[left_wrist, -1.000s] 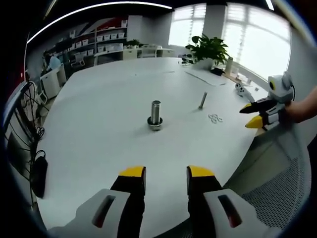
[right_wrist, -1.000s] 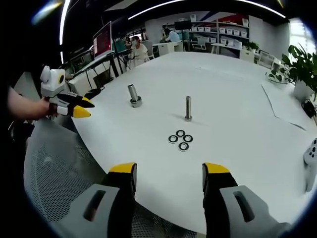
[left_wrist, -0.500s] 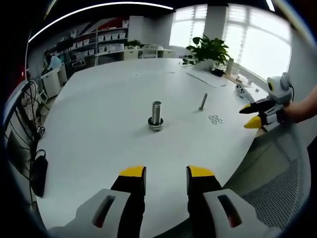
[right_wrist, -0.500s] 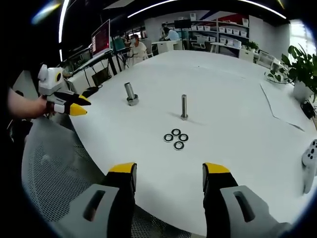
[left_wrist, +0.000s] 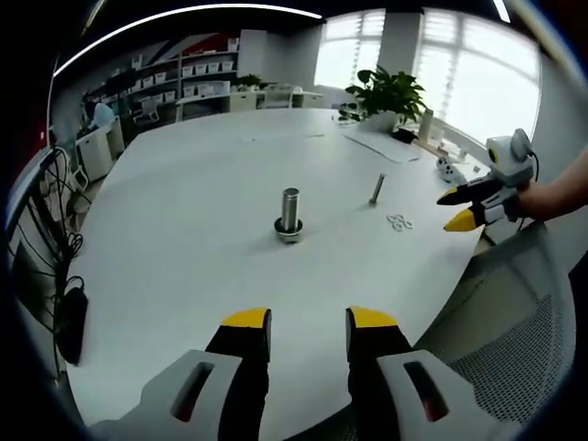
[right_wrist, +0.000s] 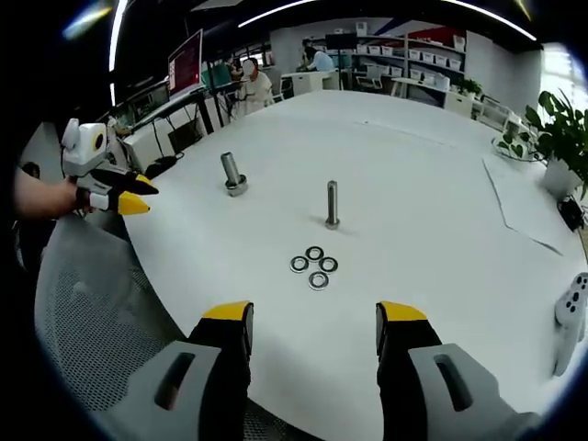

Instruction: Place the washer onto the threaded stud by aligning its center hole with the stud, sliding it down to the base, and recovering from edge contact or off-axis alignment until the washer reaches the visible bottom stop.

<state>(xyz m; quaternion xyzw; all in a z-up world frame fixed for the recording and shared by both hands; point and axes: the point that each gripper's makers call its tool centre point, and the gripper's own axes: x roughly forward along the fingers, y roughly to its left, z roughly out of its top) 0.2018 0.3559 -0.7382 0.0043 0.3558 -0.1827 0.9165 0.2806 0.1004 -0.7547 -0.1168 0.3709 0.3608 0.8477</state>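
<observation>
Several dark washers (right_wrist: 313, 265) lie in a small cluster on the white table (right_wrist: 423, 211). Just beyond them a thin threaded stud (right_wrist: 332, 204) stands upright. A thicker stud (right_wrist: 231, 173) with a collar at its base stands farther left. My right gripper (right_wrist: 314, 314) hovers over the table's near edge, open and holding nothing, short of the washers. My left gripper (left_wrist: 309, 322) is open and holds nothing at another edge, facing the thick stud (left_wrist: 289, 213). Beyond it are the thin stud (left_wrist: 377, 188) and the washers (left_wrist: 399, 220). The right gripper (left_wrist: 459, 209) comes in at the right.
A mesh chair (right_wrist: 101, 312) sits below the table edge. A white controller (right_wrist: 570, 317), a paper sheet (right_wrist: 524, 197) and a potted plant (left_wrist: 386, 92) are along the far side. The left gripper (right_wrist: 129, 195), held by a hand, is at the left. Shelves and desks stand behind.
The right gripper has moved forward over the table edge toward the washers, which now sit nearer its jaws. The left gripper and the things on the table have stayed put.
</observation>
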